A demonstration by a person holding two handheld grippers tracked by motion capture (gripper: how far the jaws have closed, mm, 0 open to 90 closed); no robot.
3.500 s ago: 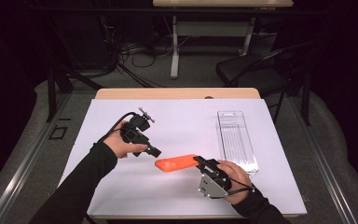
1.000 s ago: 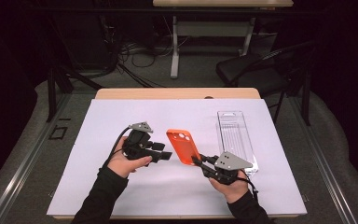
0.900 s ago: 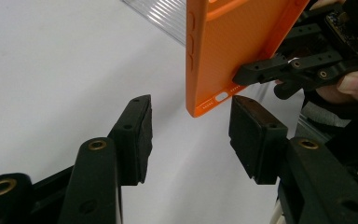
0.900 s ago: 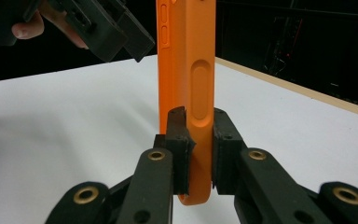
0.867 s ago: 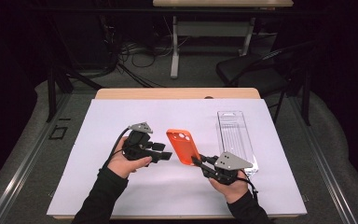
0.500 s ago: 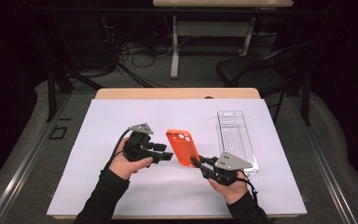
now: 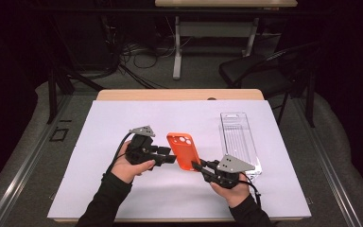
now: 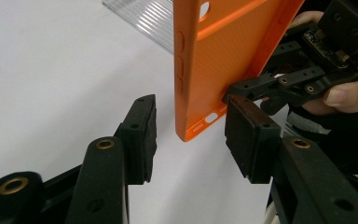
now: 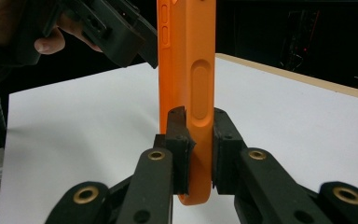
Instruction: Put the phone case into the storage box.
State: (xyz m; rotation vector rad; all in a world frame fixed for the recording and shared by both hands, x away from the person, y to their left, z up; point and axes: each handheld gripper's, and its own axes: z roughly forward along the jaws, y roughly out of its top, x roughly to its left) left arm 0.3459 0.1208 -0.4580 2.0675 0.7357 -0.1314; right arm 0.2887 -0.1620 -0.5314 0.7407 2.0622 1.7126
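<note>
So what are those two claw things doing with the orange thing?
A person holds a gripper in each hand at a white table. The right gripper is clamped on one edge of an orange phone case and holds it up off the table. The left gripper has its jaws on either side of the case's corner and has just been closing them, but the pads are not pressing on it yet. A clear plastic tray lies on the table beyond the right gripper.
</note>
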